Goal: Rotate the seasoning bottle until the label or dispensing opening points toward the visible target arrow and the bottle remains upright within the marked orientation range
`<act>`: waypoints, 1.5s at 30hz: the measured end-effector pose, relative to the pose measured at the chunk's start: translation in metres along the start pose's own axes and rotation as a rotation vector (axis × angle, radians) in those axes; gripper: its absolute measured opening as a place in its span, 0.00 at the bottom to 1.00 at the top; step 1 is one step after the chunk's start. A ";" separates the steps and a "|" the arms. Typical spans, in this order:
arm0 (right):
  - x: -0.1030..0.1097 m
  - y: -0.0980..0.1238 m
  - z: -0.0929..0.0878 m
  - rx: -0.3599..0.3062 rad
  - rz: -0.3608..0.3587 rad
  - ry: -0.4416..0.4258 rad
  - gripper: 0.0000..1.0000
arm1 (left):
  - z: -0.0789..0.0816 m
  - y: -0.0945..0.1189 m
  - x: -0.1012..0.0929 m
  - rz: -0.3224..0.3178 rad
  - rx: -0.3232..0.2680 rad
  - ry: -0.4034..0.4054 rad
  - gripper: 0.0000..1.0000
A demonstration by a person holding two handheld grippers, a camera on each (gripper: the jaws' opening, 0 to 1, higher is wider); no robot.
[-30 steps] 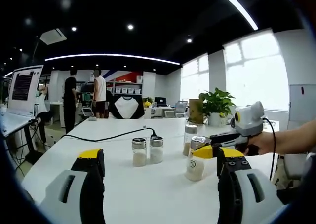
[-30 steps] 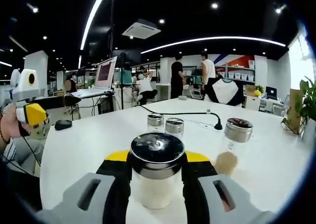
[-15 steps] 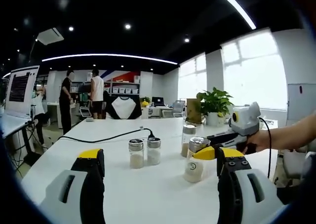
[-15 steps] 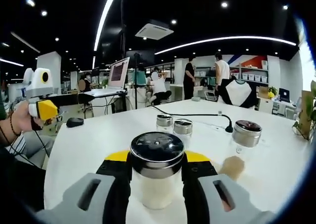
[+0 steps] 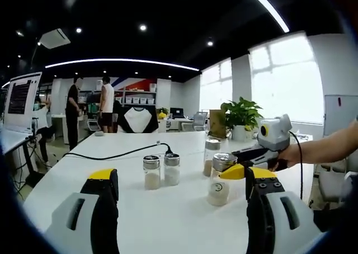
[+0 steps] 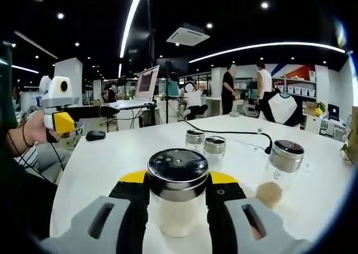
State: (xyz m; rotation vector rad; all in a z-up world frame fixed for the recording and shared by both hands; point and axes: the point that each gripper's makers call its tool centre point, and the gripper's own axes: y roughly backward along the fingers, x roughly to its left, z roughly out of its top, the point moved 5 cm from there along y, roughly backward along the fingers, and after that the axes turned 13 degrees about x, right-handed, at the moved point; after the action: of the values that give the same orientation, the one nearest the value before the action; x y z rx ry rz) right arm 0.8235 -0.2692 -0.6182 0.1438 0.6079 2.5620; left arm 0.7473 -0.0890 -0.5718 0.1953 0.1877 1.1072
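A glass seasoning bottle (image 6: 177, 193) with a steel perforated lid and pale powder stands upright between my right gripper's (image 6: 178, 201) jaws, which are shut on it. In the left gripper view the same bottle (image 5: 219, 180) sits on the white table (image 5: 168, 209) with the right gripper (image 5: 238, 172) clamped around it from the right. My left gripper (image 5: 182, 201) is open and holds nothing; its jaws frame the table in front of the bottles. In the right gripper view the left gripper (image 6: 61, 120) hangs at the far left, held in a hand.
Two small shakers (image 5: 158, 170) stand side by side mid-table, and a taller one (image 5: 211, 156) stands behind the held bottle. A black cable (image 5: 120, 153) crosses the far table. A potted plant (image 5: 241, 120), a monitor (image 5: 19, 100) and standing people (image 5: 89, 111) lie beyond.
The right gripper has turned with the bottle in its grasp, so the background slides rightward in its view. The bottle stays upright. The left gripper view drifts slightly.
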 end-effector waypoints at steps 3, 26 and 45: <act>0.000 0.000 0.000 -0.005 0.016 0.009 0.38 | 0.001 -0.001 0.002 0.001 -0.004 0.003 1.00; 0.001 0.001 -0.005 -0.024 0.031 0.001 0.39 | -0.005 -0.006 0.001 -0.013 0.012 0.021 1.00; 0.002 0.028 -0.006 -0.039 -0.193 -0.170 0.61 | -0.008 -0.010 -0.008 -0.031 0.027 0.004 0.99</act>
State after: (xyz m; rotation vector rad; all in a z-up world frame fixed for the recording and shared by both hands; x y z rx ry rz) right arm 0.8081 -0.2922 -0.6109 0.2728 0.4825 2.3451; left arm 0.7507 -0.1001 -0.5818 0.2139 0.2091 1.0749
